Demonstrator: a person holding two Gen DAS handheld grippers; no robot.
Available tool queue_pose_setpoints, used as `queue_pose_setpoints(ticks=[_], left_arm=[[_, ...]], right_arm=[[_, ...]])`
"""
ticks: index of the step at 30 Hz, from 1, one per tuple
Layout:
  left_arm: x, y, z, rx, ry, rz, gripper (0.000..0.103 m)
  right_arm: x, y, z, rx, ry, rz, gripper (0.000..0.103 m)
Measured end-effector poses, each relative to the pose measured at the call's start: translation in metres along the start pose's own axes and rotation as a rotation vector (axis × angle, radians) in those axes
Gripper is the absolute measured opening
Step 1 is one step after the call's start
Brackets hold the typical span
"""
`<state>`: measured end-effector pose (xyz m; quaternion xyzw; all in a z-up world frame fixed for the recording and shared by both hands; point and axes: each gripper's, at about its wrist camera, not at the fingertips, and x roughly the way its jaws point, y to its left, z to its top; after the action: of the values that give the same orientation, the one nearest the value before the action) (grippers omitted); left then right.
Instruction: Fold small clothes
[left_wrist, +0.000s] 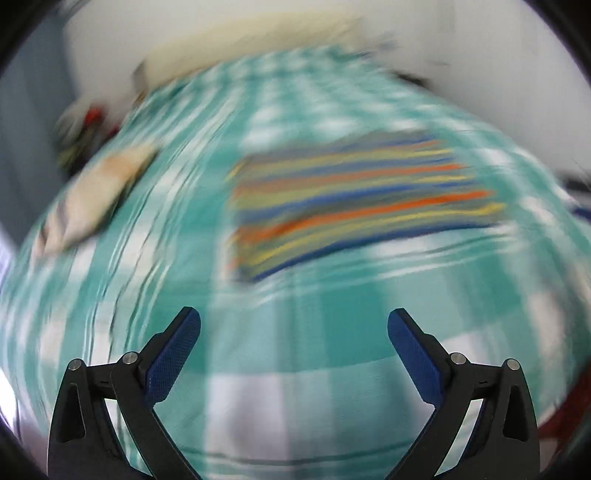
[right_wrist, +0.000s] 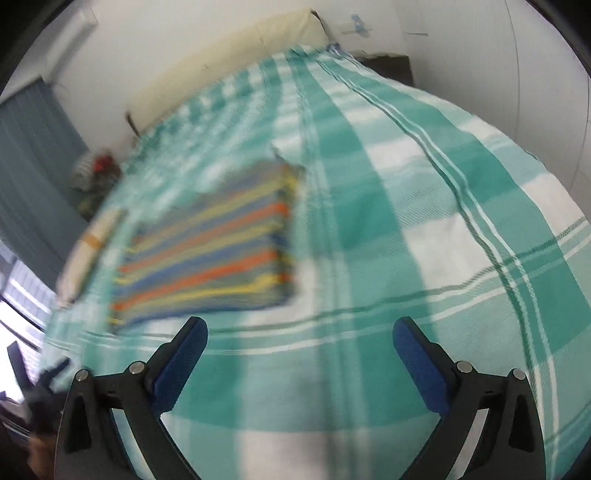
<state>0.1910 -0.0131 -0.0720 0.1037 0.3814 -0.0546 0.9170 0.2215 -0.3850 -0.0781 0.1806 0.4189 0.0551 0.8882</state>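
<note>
Both claws hang released and empty at the bottom of their frames — left claw (left_wrist: 293, 325), right claw (right_wrist: 299, 334). The striped cloth (right_wrist: 207, 243) lies flat at centre-left on the checked bed (right_wrist: 424, 229), seemingly folded; likely next, another garment. Beyond: a cream headboard (right_wrist: 236, 59), white wall.

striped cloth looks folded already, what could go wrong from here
1. Both views are motion-blurred, so a fast reach with either open gripper, left or right, may miss an edge of the striped cloth.
2. A low pinch could grab the checked sheet too.
3. The cream garment lies close beside it.
</note>
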Motion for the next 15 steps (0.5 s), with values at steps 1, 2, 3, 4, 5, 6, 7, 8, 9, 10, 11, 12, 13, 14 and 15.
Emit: queue_pose_setpoints(ticks=[1,2,3,4,5,6,7,8,9,10,11,12,13,14,15], left_arm=[[-0.01,-0.021,0.01,0.063,-0.038,-0.013,0.102],[-0.013,-0.036,0.016,0.102,-0.053,-0.013,0.103],[-0.013,-0.053,0.024,0.142,-0.058,-0.014,0.103],[-0.009,-0.065,0.028,0.159,-0.056,-0.021,0.103],[-0.004,-0.077,0.03,0.167,-0.048,-0.032,0.103],[0.005,-0.086,0.033,0.166,-0.033,-0.04,0.103],[0.016,-0.094,0.036,0.158,-0.006,-0.049,0.103],[0.026,-0.1,0.037,0.147,0.022,-0.058,0.102],[0.035,-0.108,0.038,0.13,0.051,-0.075,0.102],[0.043,-0.112,0.04,0.114,0.069,-0.09,0.102],[0.045,-0.117,0.04,0.102,0.078,-0.103,0.102],[0.05,-0.121,0.041,0.09,0.084,-0.12,0.102],[0.055,-0.125,0.042,0.088,0.087,-0.131,0.102],[0.059,-0.13,0.044,0.094,0.09,-0.139,0.102],[0.063,-0.137,0.045,0.105,0.091,-0.139,0.102]], right_arm=[[-0.01,0.006,0.005,0.006,-0.012,0.027,0.1],[-0.02,0.012,0.014,-0.002,-0.022,0.048,0.1],[-0.024,0.018,0.022,-0.025,-0.021,0.038,0.1],[-0.027,0.024,0.031,-0.068,-0.015,-0.016,0.1],[-0.029,0.031,0.037,-0.135,-0.016,-0.128,0.1],[-0.03,0.036,0.041,-0.197,-0.021,-0.257,0.1],[-0.028,0.041,0.043,-0.255,-0.03,-0.39,0.1],[-0.025,0.044,0.044,-0.3,-0.039,-0.499,0.1],[-0.023,0.044,0.045,-0.316,-0.04,-0.526,0.1],[-0.021,0.044,0.046,-0.327,-0.037,-0.528,0.1],[-0.018,0.043,0.046,-0.333,-0.03,-0.524,0.1],[-0.016,0.043,0.045,-0.333,-0.025,-0.535,0.1],[-0.015,0.041,0.045,-0.332,-0.026,-0.548,0.1],[-0.012,0.04,0.046,-0.333,-0.028,-0.55,0.1],[-0.01,0.038,0.048,-0.334,-0.027,-0.542,0.1]])
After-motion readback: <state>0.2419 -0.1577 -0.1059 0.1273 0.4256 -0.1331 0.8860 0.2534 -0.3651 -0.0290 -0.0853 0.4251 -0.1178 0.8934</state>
